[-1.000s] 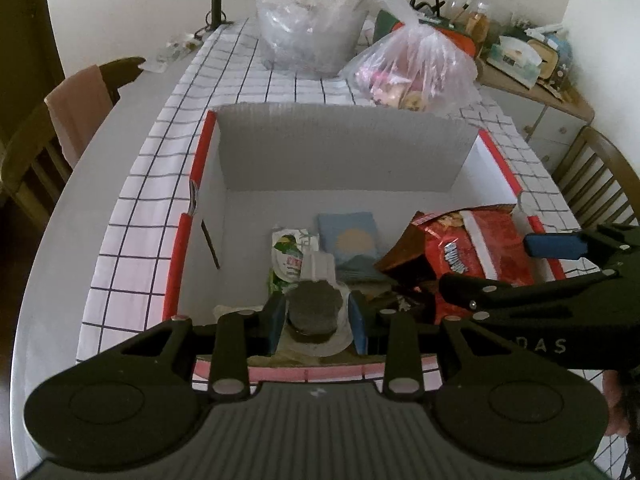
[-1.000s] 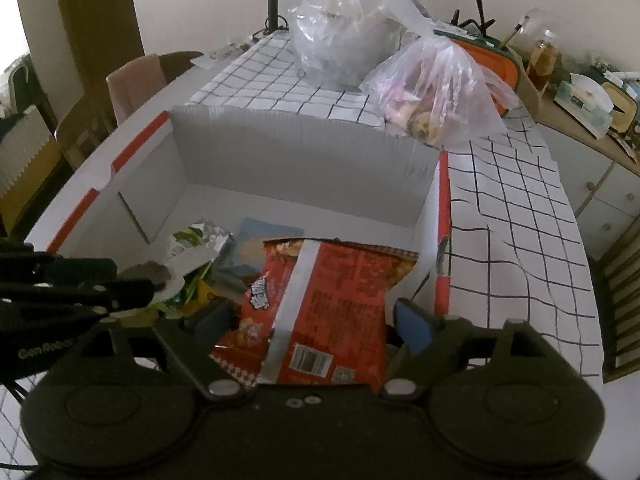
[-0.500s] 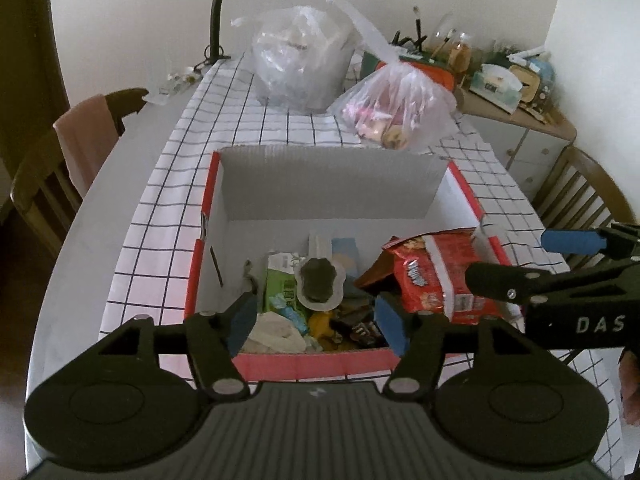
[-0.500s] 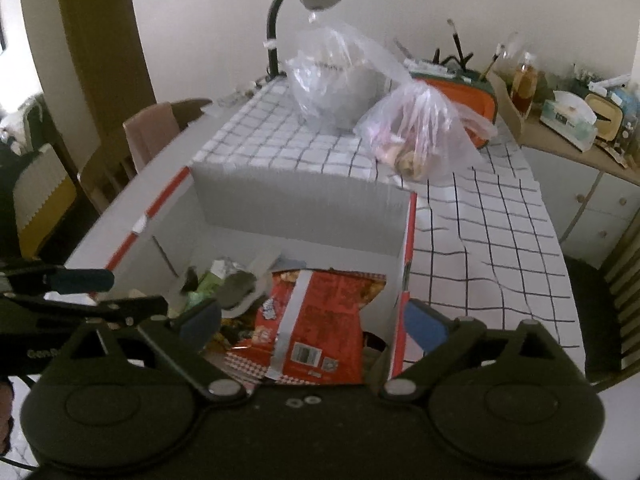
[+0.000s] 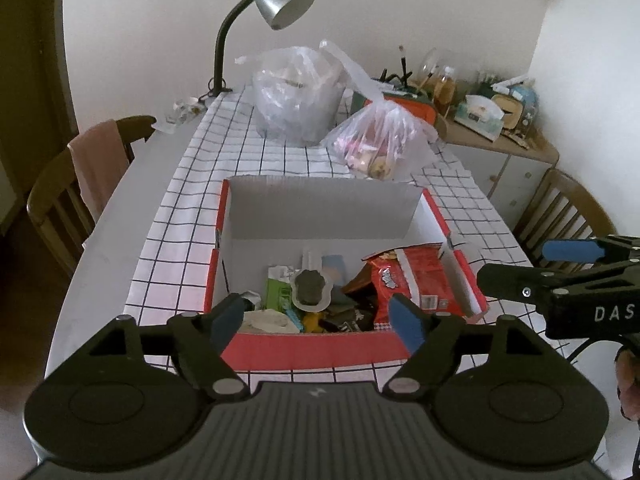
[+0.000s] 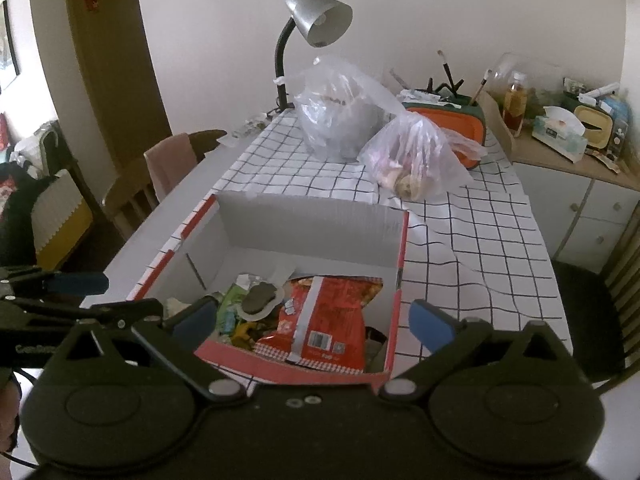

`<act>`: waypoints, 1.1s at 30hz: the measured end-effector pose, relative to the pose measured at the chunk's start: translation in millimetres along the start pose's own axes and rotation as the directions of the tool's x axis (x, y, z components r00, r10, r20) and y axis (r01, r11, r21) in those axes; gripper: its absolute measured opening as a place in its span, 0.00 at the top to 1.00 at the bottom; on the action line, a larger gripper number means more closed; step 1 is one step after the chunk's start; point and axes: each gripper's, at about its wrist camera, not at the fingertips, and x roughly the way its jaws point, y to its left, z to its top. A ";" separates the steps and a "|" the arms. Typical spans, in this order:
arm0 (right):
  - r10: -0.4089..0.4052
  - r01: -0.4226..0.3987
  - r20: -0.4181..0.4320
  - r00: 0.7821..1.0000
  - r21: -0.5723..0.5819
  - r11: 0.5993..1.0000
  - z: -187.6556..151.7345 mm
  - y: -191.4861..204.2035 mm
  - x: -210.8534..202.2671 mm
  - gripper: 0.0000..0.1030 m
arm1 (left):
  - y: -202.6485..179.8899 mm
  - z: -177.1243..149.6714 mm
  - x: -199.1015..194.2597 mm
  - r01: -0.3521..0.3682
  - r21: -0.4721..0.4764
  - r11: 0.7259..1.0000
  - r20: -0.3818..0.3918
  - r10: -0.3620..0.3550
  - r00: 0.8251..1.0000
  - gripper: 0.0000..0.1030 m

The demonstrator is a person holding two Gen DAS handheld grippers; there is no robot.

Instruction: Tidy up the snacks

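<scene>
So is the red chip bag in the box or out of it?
In. The chip bag lies inside the box, against its right wall, beside other snacks; no gripper touches it.

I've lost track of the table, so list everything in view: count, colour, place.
box: one, red outside, white inside, on the checked cloth.
red snack bag: one, in the box, right side.
dark snack in clear pack: one, atop the pile in the box.
green packet: one, in the box, left of the pile.
plastic bags: two, clear, beyond the box.
lamp: one, silver, far end.
chairs: one each side, wooden.
left tool: jaws opening, empty, above the box's near edge.
right tool: jaws opening, empty, above the box.
</scene>
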 end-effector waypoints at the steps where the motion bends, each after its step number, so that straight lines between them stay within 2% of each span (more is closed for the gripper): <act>1: 0.004 -0.004 0.004 1.000 0.002 1.000 -1.1 0.5 -2.7 0.00 | -0.7 -1.8 -3.5 0.002 0.002 1.000 0.005 -0.002 1.000 0.21; 7: 0.032 -0.032 0.020 0.999 -0.003 0.999 -9.3 4.8 -16.2 0.00 | -4.1 -13.5 -19.4 -0.011 0.013 1.000 0.026 0.011 1.000 0.18; 9: 0.034 -0.034 0.026 0.999 -0.004 0.999 -11.7 5.8 -20.0 0.00 | -5.2 -17.1 -24.3 -0.017 0.018 1.000 0.032 0.017 0.999 0.14; 11: 0.039 -0.039 0.033 0.999 -0.002 0.999 -14.3 6.8 -23.9 0.00 | -5.8 -20.1 -28.9 -0.022 0.022 1.000 0.038 0.021 0.999 0.07; 33: 0.083 -0.084 0.052 0.995 0.028 0.996 -39.8 14.3 -48.7 0.00 | -5.1 -36.6 -58.4 -0.041 -0.010 0.999 0.043 0.041 0.998 0.07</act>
